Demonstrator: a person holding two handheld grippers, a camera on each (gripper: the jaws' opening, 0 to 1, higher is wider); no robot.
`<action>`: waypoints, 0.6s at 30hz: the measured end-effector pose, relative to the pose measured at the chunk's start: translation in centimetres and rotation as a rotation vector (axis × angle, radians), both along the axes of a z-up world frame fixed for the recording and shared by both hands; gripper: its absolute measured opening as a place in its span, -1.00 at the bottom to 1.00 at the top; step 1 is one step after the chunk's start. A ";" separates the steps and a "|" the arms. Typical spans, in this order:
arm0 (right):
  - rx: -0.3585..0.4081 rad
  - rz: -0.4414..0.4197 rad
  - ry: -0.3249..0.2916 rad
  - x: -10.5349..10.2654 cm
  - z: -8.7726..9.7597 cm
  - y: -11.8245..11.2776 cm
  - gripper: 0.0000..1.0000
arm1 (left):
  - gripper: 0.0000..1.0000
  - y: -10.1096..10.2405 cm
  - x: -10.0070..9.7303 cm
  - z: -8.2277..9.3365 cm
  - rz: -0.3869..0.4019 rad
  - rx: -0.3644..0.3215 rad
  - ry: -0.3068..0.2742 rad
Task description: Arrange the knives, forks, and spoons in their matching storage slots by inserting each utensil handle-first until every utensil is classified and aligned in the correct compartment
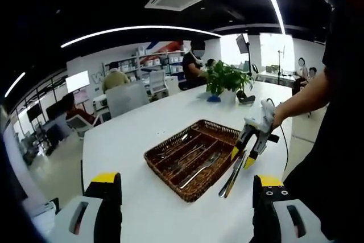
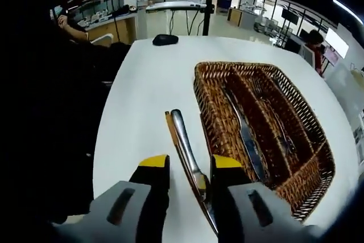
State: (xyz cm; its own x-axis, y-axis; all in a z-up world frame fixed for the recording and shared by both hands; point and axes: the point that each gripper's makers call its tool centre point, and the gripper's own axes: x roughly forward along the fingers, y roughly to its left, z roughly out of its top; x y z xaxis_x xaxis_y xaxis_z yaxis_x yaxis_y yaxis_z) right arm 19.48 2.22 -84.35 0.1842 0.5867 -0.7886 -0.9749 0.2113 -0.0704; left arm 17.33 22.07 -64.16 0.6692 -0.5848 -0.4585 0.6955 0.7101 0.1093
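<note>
In the left gripper view, a wicker basket [image 1: 193,163] with long compartments sat at the centre of the frame on a white tabletop [image 1: 136,135], holding several pieces of cutlery. The left tool [image 1: 186,194] rose from the bottom edge with its jaws spread wide and nothing between them. Right of the basket, the right tool [image 1: 243,157] came in from a person's hand, and a knife [image 1: 230,181] hung from it, slanting down toward the tabletop just beside the basket's right rim.

In the right gripper view, the right tool [image 2: 190,169] stood at the lower centre, jaws closed onto the knife [image 2: 185,140], whose free end pointed up the frame, left of the basket [image 2: 207,112]. A potted plant [image 1: 226,79] stood at the upper right of the left gripper view.
</note>
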 end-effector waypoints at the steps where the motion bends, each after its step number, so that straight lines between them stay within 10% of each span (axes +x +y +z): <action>1: -0.006 -0.004 0.000 0.2 -0.3 0.0 -0.57 | 0.99 0.1 0.0 0.0 0.001 0.000 0.001; 18: -0.153 -0.022 0.003 0.7 -2.7 -3.1 -0.71 | 0.99 0.7 0.4 -0.4 0.015 -0.010 0.011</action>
State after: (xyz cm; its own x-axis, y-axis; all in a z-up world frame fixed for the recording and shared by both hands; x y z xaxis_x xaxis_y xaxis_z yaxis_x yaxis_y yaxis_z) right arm 20.21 -0.92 -87.07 0.1929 0.4556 -0.8690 -0.9704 0.2198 -0.1002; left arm 17.73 22.81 -64.56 0.6729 -0.5794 -0.4598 0.6859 0.7215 0.0947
